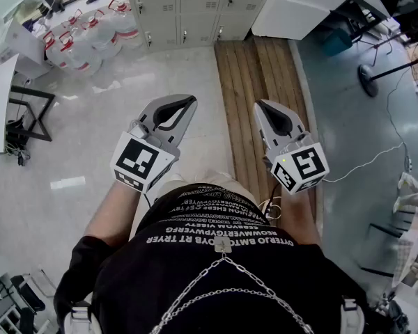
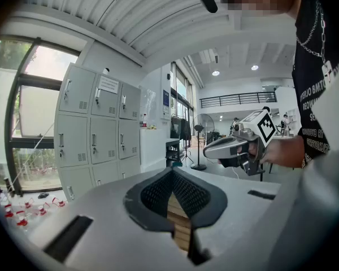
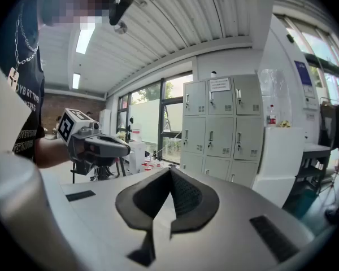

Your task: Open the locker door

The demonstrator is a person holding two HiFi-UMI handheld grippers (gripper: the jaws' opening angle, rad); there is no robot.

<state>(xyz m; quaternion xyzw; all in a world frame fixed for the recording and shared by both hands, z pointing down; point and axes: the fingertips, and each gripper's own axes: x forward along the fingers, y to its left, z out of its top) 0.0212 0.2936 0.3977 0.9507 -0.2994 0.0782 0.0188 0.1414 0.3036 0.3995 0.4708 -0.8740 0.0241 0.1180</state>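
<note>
The grey lockers (image 1: 188,5) stand several steps ahead, all doors closed, each with a small handle. They also show in the left gripper view as lockers (image 2: 96,134) and in the right gripper view as lockers (image 3: 223,129). My left gripper (image 1: 190,101) is held at waist height, far short of them, its jaws shut with nothing between them. My right gripper (image 1: 261,105) hangs level beside it, also shut and empty. Each gripper view shows its own closed jaws, left gripper (image 2: 172,171) and right gripper (image 3: 170,171), with the other gripper off to the side.
Several water jugs (image 1: 90,33) crowd the floor left of the lockers. A wooden plank strip (image 1: 265,82) runs up to them. A white cabinet (image 1: 313,5) stands at their right. A desk (image 1: 0,96) is at left, and a fan base (image 1: 369,78) with a cable at right.
</note>
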